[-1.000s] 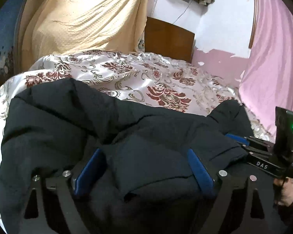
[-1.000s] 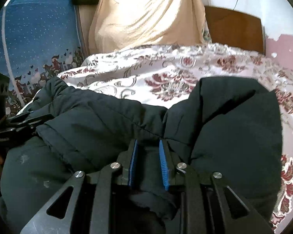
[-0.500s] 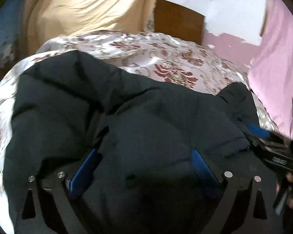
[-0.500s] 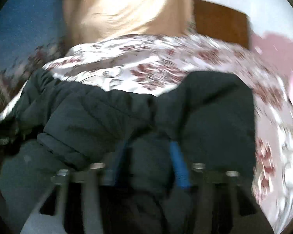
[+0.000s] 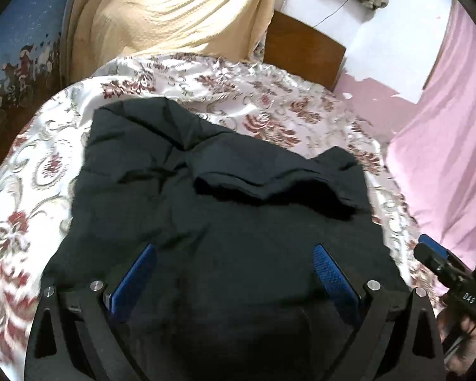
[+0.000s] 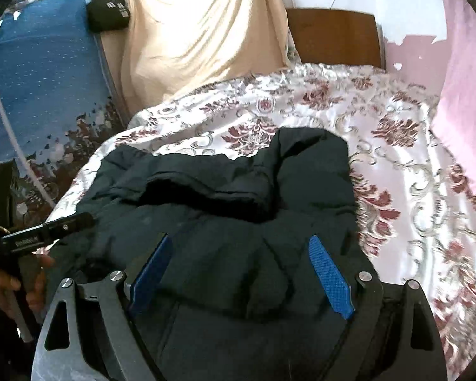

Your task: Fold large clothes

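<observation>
Right tool (image 6: 241,273) jaws just opened, releasing black jacket (image 6: 231,222); left tool (image 5: 234,273) opened further; both drawn back, jacket lies folded.

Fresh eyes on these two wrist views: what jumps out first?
A bulky black padded jacket, partly folded, fills the middle of a bed with a shiny cream-and-maroon floral bedspread. Both grippers, left and right, stand open over its near edge, blue pads clear. A cream cloth hangs behind.

"DAS" on the right tongs (image 5: 436,255)
</observation>
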Motion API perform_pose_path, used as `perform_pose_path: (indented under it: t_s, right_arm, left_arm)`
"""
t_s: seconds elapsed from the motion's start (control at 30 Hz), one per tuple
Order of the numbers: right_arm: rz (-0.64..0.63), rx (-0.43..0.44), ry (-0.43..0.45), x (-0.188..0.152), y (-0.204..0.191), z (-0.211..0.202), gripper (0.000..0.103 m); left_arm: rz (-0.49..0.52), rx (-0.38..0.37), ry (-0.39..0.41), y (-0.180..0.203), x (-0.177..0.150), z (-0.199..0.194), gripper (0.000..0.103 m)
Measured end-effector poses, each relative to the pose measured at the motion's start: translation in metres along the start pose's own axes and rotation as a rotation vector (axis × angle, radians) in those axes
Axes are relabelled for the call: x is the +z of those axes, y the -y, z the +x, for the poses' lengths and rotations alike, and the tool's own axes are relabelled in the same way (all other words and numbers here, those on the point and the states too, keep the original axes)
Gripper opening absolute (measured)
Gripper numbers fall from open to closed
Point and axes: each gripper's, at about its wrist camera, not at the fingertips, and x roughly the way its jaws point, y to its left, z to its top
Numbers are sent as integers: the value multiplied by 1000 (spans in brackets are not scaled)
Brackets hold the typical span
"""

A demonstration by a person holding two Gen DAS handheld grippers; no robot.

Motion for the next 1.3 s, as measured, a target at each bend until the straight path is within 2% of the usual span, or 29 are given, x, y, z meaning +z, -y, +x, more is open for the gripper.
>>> perform_pose_path:
  t_s: [0.13, 0.3, 0.47, 0.63, 0.8, 1.0, 1.3]
  right_arm:
    - [-40, -4, 15, -9, -6, -39, 91]
    - [-61, -7, 57, -18, -18, -89, 98]
    - [-41, 17, 109, -30, -31, -138, 99]
    - [-83, 18, 141, -46, -47, -173, 99]
    - [-149, 12, 145, -70, -65, -207, 99]
    - [-225, -18, 126, -110, -75, -239, 100]
    - [-162, -61, 58, -158, -54, -247, 100]
  left_arm:
    - [45, 16, 36, 16, -11, -43, 103]
    - [121, 78, 91, 45, -26, -93, 103]
    - [169, 111, 150, 67, -48, -143, 103]
    - [211, 157, 166, 86, -71, -181, 103]
    - [250, 165, 148, 90, -95, -205, 103]
    - [280, 185, 101, 81, -127, -215, 103]
    - [396, 186, 26, 63, -176, -212, 103]
